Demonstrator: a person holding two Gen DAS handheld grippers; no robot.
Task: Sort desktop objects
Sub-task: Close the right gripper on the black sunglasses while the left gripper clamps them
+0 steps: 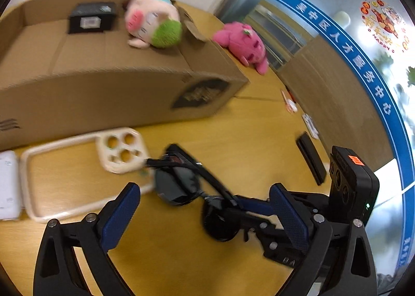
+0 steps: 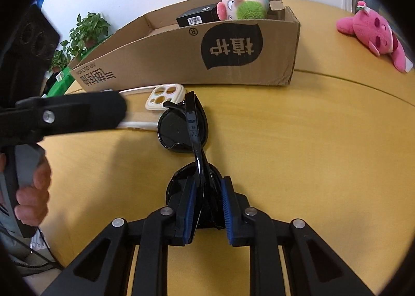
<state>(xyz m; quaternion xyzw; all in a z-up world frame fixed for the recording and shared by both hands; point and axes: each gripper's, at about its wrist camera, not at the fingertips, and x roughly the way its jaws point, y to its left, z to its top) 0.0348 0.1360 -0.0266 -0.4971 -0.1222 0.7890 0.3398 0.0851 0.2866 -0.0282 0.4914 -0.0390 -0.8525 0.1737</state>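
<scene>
While the right gripper (image 2: 207, 207) has its blue pads closed on the near lens end of the black sunglasses (image 2: 190, 124), the left gripper (image 1: 205, 215) is just hanging above the desk with its fingers spread wide and nothing between them. The sunglasses are folded, and the far lens sits on the yellow wooden desk (image 2: 311, 153), right up against the corner of a cream phone case (image 2: 166, 97) lying flat with its camera cutouts facing up. From the left wrist view the same sunglasses (image 1: 179, 187) sit just past the left fingertips, and you can see the right gripper (image 1: 262, 214) clamped on them from the side.

Behind all that is a long open cardboard box (image 2: 233, 62) with black printing on its side. Inside it there's a small black box with a barcode label (image 2: 198, 17) and a pig plush with a green patch (image 2: 243, 4) leaning at the far end. A pink plush (image 2: 373, 33) is lying on the desk well off to the right of the box, outside it. The left view also catches a white flat thing (image 1: 9, 184) beside the phone case (image 1: 85, 168), can't tell what it is, plus a black slab-shaped item (image 1: 311, 158) further right on the desk.
</scene>
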